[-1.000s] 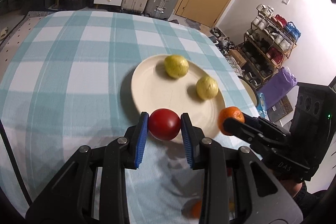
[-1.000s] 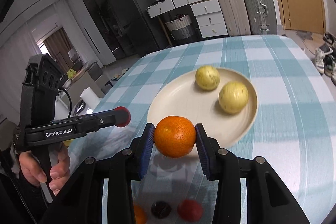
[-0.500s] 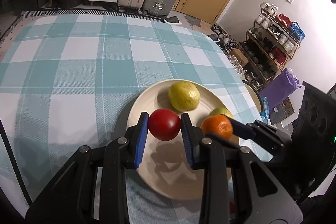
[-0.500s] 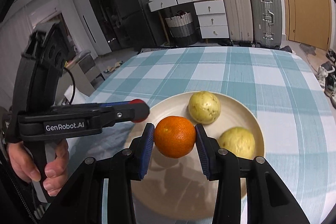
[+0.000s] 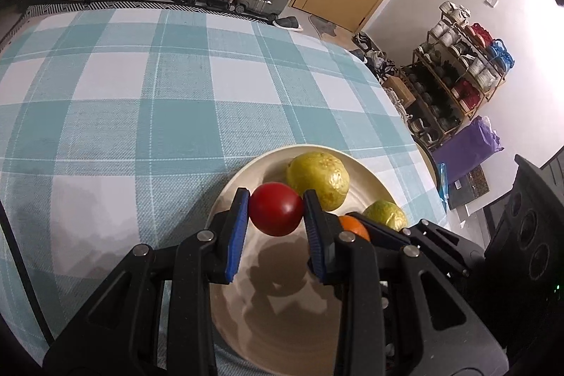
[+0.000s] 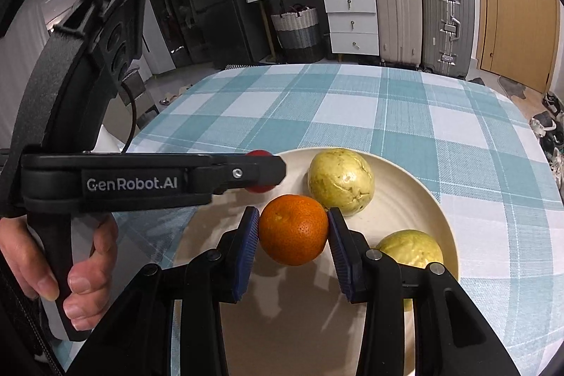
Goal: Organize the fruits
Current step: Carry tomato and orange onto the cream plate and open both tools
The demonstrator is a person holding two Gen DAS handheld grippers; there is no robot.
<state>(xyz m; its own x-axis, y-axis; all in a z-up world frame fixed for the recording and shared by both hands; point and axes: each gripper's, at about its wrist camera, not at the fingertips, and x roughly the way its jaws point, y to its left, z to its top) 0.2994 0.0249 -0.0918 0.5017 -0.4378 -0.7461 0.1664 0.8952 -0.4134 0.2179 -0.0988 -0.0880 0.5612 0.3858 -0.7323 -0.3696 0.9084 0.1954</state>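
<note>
My left gripper is shut on a red tomato and holds it above the cream plate. My right gripper is shut on an orange and holds it over the same plate. Two yellow-green fruits lie on the plate: one at the far side and one at the right. The orange shows partly behind the left gripper's right finger in the left wrist view. The tomato is mostly hidden behind the left gripper in the right wrist view.
The plate sits on a table with a teal and white checked cloth. Beyond the table stand suitcases, white drawers and a woven basket. A shoe rack stands right of the table.
Both grippers have moved forward over the plate with their fruit. The plate and the yellow-green fruits now lie closer beneath the fingers.
</note>
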